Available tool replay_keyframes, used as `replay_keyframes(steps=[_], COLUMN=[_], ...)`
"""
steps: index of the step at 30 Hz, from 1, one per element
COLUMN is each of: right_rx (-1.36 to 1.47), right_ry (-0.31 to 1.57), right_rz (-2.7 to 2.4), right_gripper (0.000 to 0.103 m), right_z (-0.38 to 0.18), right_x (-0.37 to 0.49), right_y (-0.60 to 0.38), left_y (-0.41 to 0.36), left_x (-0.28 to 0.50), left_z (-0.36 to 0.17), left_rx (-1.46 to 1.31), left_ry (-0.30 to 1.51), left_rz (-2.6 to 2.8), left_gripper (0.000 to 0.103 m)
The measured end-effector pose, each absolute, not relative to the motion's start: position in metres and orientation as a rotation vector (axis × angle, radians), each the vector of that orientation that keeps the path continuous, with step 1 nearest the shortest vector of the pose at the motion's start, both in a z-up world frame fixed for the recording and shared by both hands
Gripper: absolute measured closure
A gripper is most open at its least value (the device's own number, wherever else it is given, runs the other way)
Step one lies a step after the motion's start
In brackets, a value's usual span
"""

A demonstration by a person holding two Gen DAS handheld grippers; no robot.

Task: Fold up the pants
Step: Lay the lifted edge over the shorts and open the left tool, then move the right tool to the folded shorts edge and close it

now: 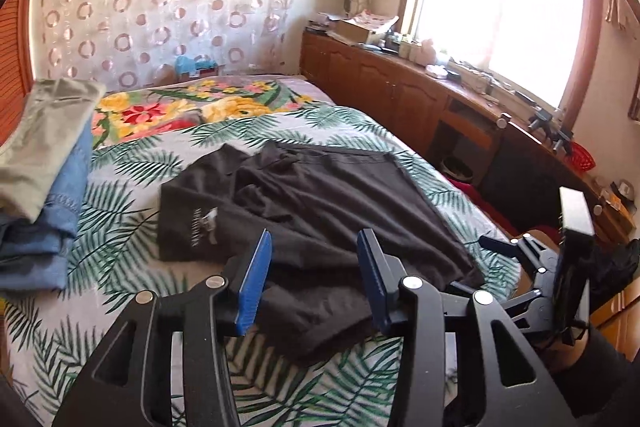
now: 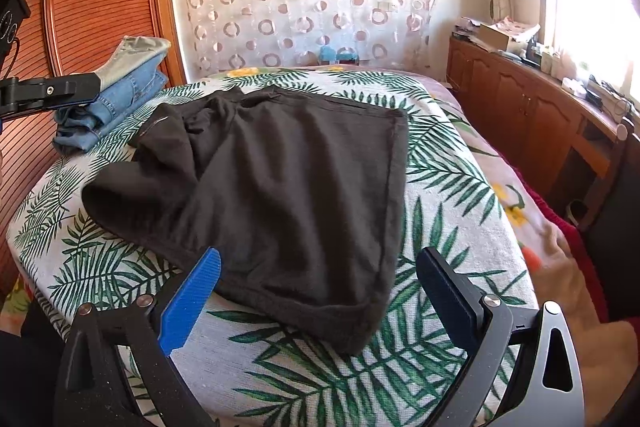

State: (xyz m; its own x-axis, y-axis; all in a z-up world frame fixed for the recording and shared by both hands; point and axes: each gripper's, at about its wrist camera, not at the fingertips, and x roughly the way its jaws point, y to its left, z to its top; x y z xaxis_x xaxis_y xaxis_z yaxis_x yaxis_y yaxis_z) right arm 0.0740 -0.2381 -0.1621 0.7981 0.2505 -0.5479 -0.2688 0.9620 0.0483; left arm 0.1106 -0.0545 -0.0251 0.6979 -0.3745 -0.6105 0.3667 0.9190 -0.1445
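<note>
Left wrist view showed the dark pants (image 1: 320,203) lying crumpled on the leaf-print bed (image 1: 120,227), the left gripper (image 1: 316,275) parted above them (nothing between), the right gripper (image 2: 316,287) wide apart.

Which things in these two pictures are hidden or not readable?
- Black pants: printed label too small to read, left wrist view.
- Pants' underside and leg ends: hidden by their own folds, both views.
- Folded clothes stack: cut off by the picture edge, left wrist view; left gripper covers part, right wrist view.
</note>
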Motion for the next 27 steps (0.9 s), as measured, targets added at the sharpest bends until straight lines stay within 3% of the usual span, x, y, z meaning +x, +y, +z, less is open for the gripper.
replay_keyframes(steps=[3, 5, 6, 7, 19, 24, 27], right_rx=[-0.034, -0.038, -0.04, -0.042, -0.047, -0.041, -0.04], right_ry=[0.578, 0.573, 0.571, 0.568, 0.554, 0.548, 0.556], right_rz=[0.286, 0.291, 0.292, 0.292, 0.333, 0.38, 0.406], right_gripper=[0.006, 0.007, 0.007, 0.007, 0.009, 0.022, 0.036], right_z=[-0.161, -0.159, -0.159, -0.158, -0.155, -0.151, -0.15], right_x=[0.075, 0.076, 0.076, 0.077, 0.079, 0.082, 0.088], right_y=[-0.236, -0.235, -0.235, -0.235, -0.227, -0.22, -0.212], left_y=[-0.047, -0.043, -0.041, -0.04, -0.029, -0.031, -0.034], left_x=[0.113, 0.116, 0.117, 0.115, 0.121, 0.121, 0.119], left_z=[-0.039, -0.05, -0.055, -0.056, -0.093, -0.104, -0.104], left_rx=[-0.011, -0.017, -0.026, -0.032, -0.001, 0.008, 0.03], left_ry=[0.71, 0.731, 0.735, 0.736, 0.854, 0.876, 0.866], left_rz=[-0.388, -0.378, -0.377, -0.379, -0.31, -0.304, -0.297], left_gripper=[0.057, 0.041, 0.019, 0.017, 0.017, 0.016, 0.016])
